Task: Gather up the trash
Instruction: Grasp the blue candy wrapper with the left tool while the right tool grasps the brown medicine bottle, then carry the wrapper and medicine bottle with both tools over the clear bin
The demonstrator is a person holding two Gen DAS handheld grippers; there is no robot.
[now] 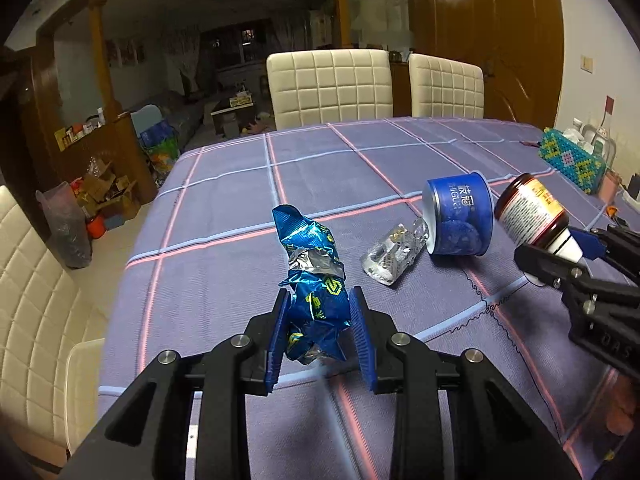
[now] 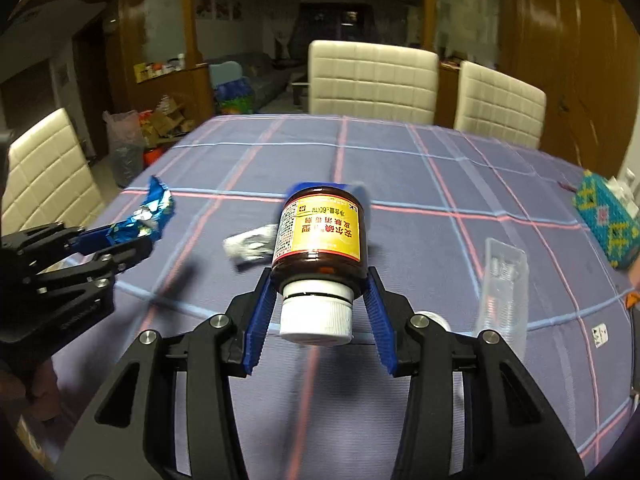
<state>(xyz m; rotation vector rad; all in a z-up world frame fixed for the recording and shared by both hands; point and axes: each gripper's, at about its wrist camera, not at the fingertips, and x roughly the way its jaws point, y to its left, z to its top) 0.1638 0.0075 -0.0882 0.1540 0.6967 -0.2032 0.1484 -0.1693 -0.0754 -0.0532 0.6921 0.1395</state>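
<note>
Trash is what we carry in both claws at once: our left claw [image 1: 318,312] pinches a crumpled blue foil wrapper [image 1: 312,264], and our right claw [image 2: 318,300] is pressed around the neck of a brown medicine bottle [image 2: 320,236] just above its white ribbed cap [image 2: 316,316]. Both are lifted off the surface [image 1: 240,200], which wears a purple checked cloth.

Taking the blue tub [image 1: 458,216] as our landmark, lying on its side on the cloth: a crushed silvery blister pack [image 1: 394,254] lies just beside its open mouth, the wrapper hangs nearer us and to its left, and the bottle hovers close on its right. A clear plastic tray [image 2: 504,292] rests on the cloth well to the right of the bottle. We see no bin in either view.

We judge the bottle the riskier load. Its glossy round body sticks out far beyond the blue ridged pads [image 2: 260,320], held only at the narrow neck, so a quick swing could let it pivot or slide out. The wrapper is thin, slippery and springy; its long free end could snag or let the foil creep from the pads. With both claws near each other, we could also knock them together or bump the tub.
</note>
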